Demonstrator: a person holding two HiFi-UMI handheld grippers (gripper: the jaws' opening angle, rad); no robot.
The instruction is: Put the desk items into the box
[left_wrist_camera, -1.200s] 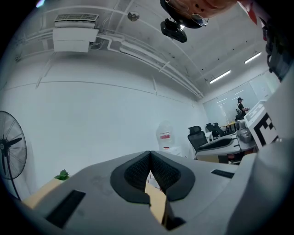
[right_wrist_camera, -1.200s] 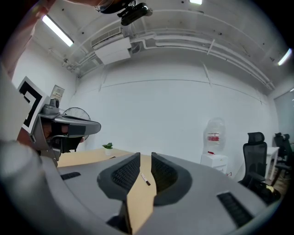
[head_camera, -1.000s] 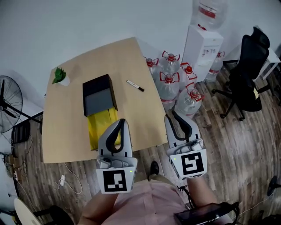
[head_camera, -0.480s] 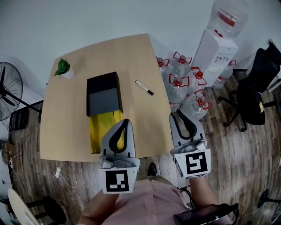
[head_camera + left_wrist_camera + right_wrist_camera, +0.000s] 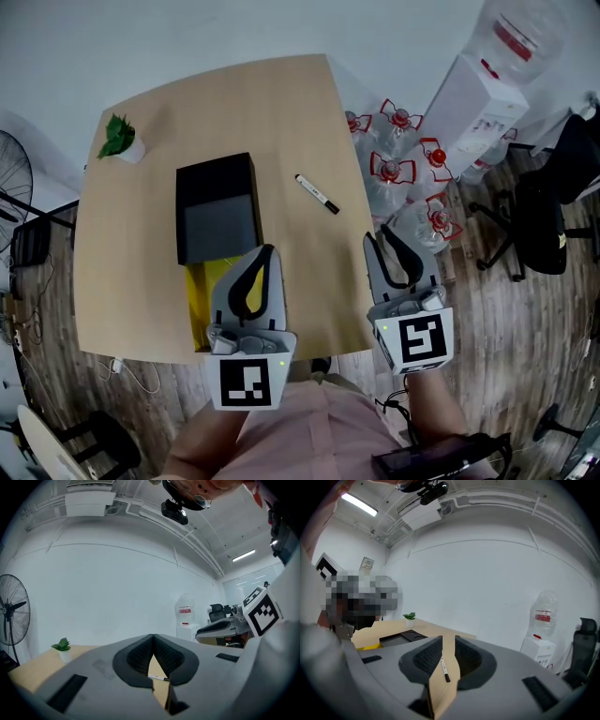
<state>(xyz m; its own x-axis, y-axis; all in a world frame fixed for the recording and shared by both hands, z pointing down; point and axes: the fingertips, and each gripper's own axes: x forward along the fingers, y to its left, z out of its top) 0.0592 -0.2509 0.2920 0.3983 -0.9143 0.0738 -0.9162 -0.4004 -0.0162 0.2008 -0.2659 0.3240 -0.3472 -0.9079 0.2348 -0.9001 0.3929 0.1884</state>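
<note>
Overall, one container on the counter (image 5: 281, 122): a black box (image 5: 216, 208), open at the top, standing near the middle. Its inside showed a flat grey surface; I could not tell whether that was the floor of the box or a thing lying in it. A yellow flat item (image 5: 208, 281) lay against the near end of the box, outside it and partly hidden behind the left tongs. A marker (image 5: 316, 194) lay on the bare counter to the right of the box, apart from it and set at a slant. A small potted plant (image 5: 120, 142) stood at the far left corner, well apart from the box.

Left tongs (image 5: 267, 251) were held low over the near edge of the counter, pointing away from the person towards the box. In the left gripper view the tips met, so the tongs were closed with nothing between them; the marker showed through the gap below the tips.

Right tongs (image 5: 386, 246) were held off the right near edge of the counter, over the floor, level with the left pair. In the right gripper view the pads stood a narrow gap apart and gripped nothing; the marker lay in line with that gap, farther out on the counter.
</note>
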